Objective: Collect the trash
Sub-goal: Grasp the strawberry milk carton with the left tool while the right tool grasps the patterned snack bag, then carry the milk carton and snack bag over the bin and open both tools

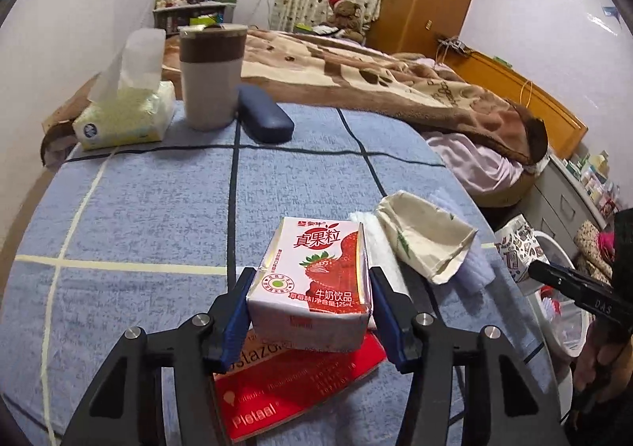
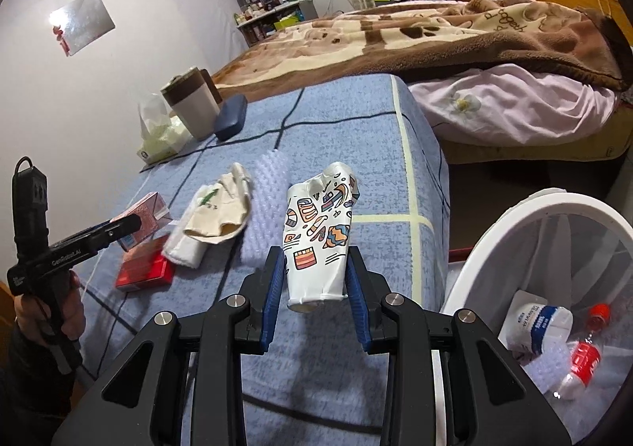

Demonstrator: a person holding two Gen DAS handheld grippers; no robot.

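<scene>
Crumpled paper cup (image 2: 316,236) between ribbed jaws

Milk carton (image 1: 312,283) atop medicine box (image 1: 292,386)

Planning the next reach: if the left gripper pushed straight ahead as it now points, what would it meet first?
The strawberry milk carton, already between the left gripper's fingers atop the red box. Beyond it lies the crumpled paper cup, though depth is unclear.
</scene>
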